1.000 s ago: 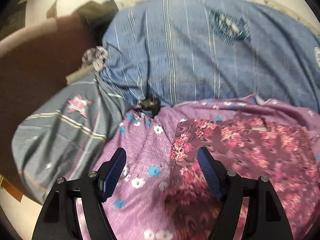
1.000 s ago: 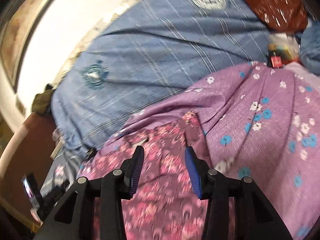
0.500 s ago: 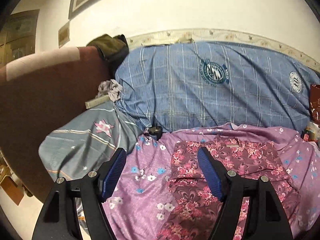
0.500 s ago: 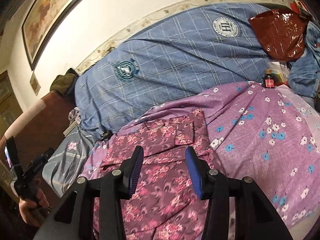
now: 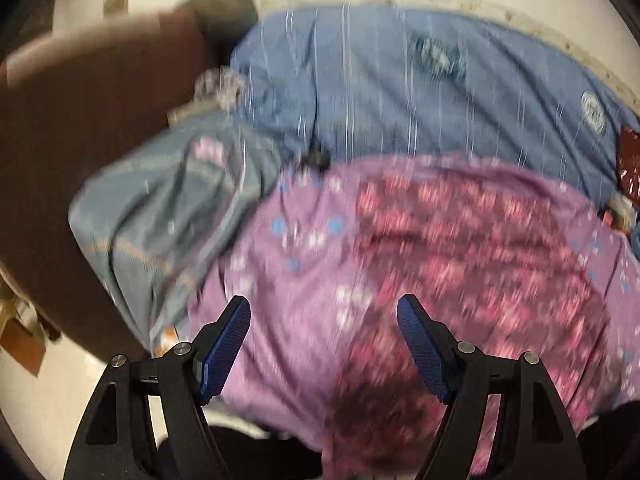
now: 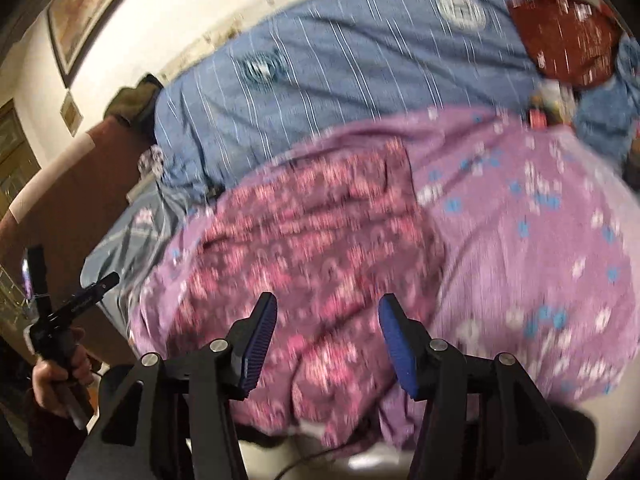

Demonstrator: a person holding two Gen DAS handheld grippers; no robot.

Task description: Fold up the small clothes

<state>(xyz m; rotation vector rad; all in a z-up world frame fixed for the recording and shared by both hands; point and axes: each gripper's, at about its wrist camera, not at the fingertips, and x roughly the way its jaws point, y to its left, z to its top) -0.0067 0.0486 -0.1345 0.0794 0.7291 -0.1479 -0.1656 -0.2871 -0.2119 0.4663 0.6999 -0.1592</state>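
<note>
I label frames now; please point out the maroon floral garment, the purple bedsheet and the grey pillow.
maroon floral garment [image 6: 320, 232]: right wrist view, middle of its cloth.
purple bedsheet [image 6: 532, 248]: right wrist view, bare flowered part.
grey pillow [image 5: 160, 216]: left wrist view, its top face.

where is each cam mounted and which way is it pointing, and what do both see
Left wrist: sits on the left tongs, looking forward over the bed at the maroon floral garment on the purple sheet; only its two open blue-padded fingers show.
Right wrist: sits on the right tongs, facing the same garment from further right; its open fingers show, plus the person's left hand gripping the other handle.
Shared: garment, purple sheet, blue striped bedding. Both views are motion-blurred.
</note>
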